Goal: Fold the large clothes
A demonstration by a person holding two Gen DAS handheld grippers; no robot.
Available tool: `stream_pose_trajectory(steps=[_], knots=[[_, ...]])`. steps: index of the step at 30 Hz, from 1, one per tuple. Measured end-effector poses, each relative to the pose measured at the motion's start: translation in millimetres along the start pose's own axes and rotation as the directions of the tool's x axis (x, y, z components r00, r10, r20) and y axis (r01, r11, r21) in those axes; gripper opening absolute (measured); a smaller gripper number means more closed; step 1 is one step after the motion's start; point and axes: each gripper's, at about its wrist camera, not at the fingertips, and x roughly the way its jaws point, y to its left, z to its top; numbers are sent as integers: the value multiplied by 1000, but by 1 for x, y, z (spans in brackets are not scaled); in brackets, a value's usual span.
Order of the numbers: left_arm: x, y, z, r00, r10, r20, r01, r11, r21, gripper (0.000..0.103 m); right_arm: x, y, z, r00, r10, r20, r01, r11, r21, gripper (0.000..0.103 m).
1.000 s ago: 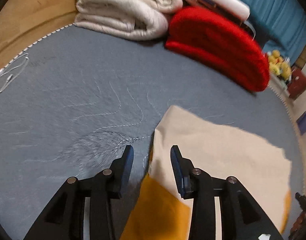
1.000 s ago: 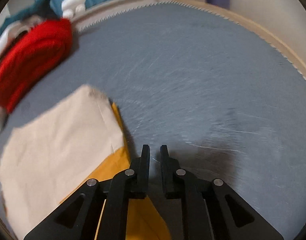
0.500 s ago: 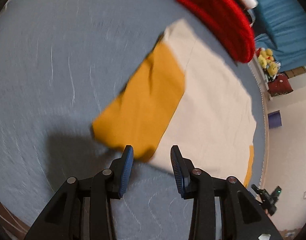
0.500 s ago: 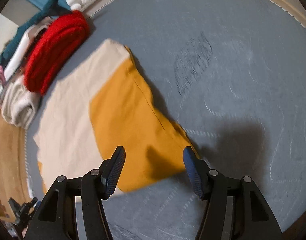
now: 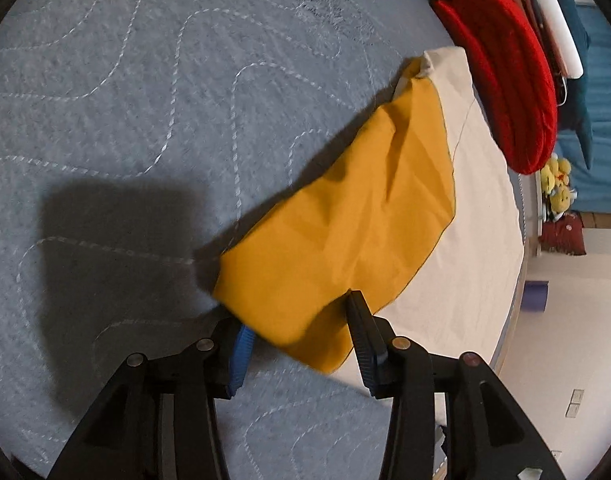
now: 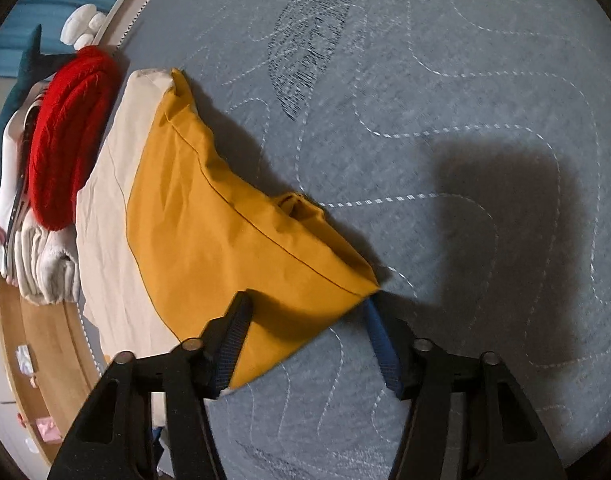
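One garment (image 5: pixel 345 220) is all we are handling: a two-tone piece, mustard-yellow panel (image 6: pixel 209 232) folded over a cream panel (image 5: pixel 477 216), lying on the grey-blue quilted bed cover (image 5: pixel 145 100) near its edge. Both views show the yellow corner reaching toward us, but we see it differently in each: from the left wrist camera the left gripper (image 5: pixel 301 340) has its jaws spread wide with the yellow corner lying between them, the fabric covering the tip of the blue-padded left finger (image 5: pixel 241 352); from the right wrist camera the right gripper (image 6: pixel 305 340) is likewise wide open, its fingers straddling the other yellow corner, neither pad pressed onto the cloth. Only the right view shows the seam line running along the yellow panel and a dark stitched leaf motif (image 6: pixel 309 40) on the cover. Beyond the garment we count one red folded knit (image 5: pixel 509 80) and a stack of pale folded towels (image 6: pixel 49 268), which the left view cuts off at the top. Only the left view shows some yellow plush toys (image 5: pixel 557 188) past the bed's edge; they are too small for us to count. Whether the fabric is touching the gripper pads from below we cannot tell.
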Motion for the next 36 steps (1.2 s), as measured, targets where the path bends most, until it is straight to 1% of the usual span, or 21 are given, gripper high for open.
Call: stream_pose_trajectory(steps=[1, 2, 3, 4, 5, 6, 7, 8, 10, 12, 14, 16, 18, 20, 22, 28, 30, 33, 36], knots=[[1, -3, 1, 1000, -1, 14, 1, 1000, 5, 41, 1, 2, 0, 1000, -6, 7, 6, 1000, -6, 41], [2, -6, 2, 1000, 2, 22, -2, 1000, 10, 41, 2, 4, 1, 1000, -6, 13, 6, 1000, -8, 35], [5, -9, 3, 999, 9, 31, -10, 1000, 14, 41, 3, 6, 2, 1000, -7, 19, 8, 1000, -8, 23], [4, -14, 3, 999, 25, 47, -26, 999, 28, 38, 3, 8, 3, 1000, -8, 27, 9, 1000, -13, 16], [3, -17, -1, 997, 43, 60, -45, 998, 46, 30, 3, 10, 5, 999, -12, 34, 12, 1000, -20, 12], [1, -21, -3, 995, 64, 81, -70, 995, 73, 25, 1, 14, 4, 998, -18, 52, 20, 999, -34, 8], [-1, -23, -4, 992, 76, 101, -86, 991, 101, 12, -1, 18, 4, 998, -25, 65, 29, 998, -47, 7], [-5, -27, -6, 989, 84, 120, -100, 987, 128, 8, -4, 21, 4, 997, -28, 75, 32, 998, -56, 7], [-14, -43, -14, 978, 121, 172, -154, 968, 198, 6, -14, 26, 2, 994, -22, 108, 30, 997, -73, 6], [-23, -52, -21, 970, 130, 206, -179, 954, 240, 5, -26, 31, -1, 991, -1, 137, 14, 996, -94, 5], [-38, -65, -32, 961, 120, 250, -192, 938, 287, 4, -45, 38, -7, 984, 23, 176, 2, 990, -139, 5], [-54, -72, -45, 954, 100, 282, -192, 928, 319, 4, -61, 43, -17, 978, 44, 206, -6, 984, -180, 5], [-63, -80, -58, 948, 95, 305, -204, 915, 349, 4, -75, 47, -29, 970, 60, 233, -8, 976, -217, 5], [-69, -82, -71, 945, 92, 313, -210, 907, 366, 4, -92, 45, -43, 962, 65, 264, 2, 969, -247, 5], [-76, -79, -85, 944, 93, 317, -217, 898, 382, 4, -105, 36, -51, 960, 66, 272, 4, 968, -250, 5], [-93, -55, -116, 946, 96, 309, -223, 887, 404, 4, -128, -5, -81, 967, 22, 255, 31, 979, -203, 4], [-97, -53, -123, 947, 98, 306, -222, 887, 404, 4, -134, -16, -94, 968, -3, 249, 54, 979, -198, 4], [-103, -43, -133, 949, 94, 300, -213, 895, 392, 4, -141, -32, -109, 971, -30, 238, 76, 980, -186, 5], [-104, -32, -139, 955, 99, 281, -204, 904, 375, 4, -140, -45, -118, 973, -59, 224, 99, 980, -172, 5]])
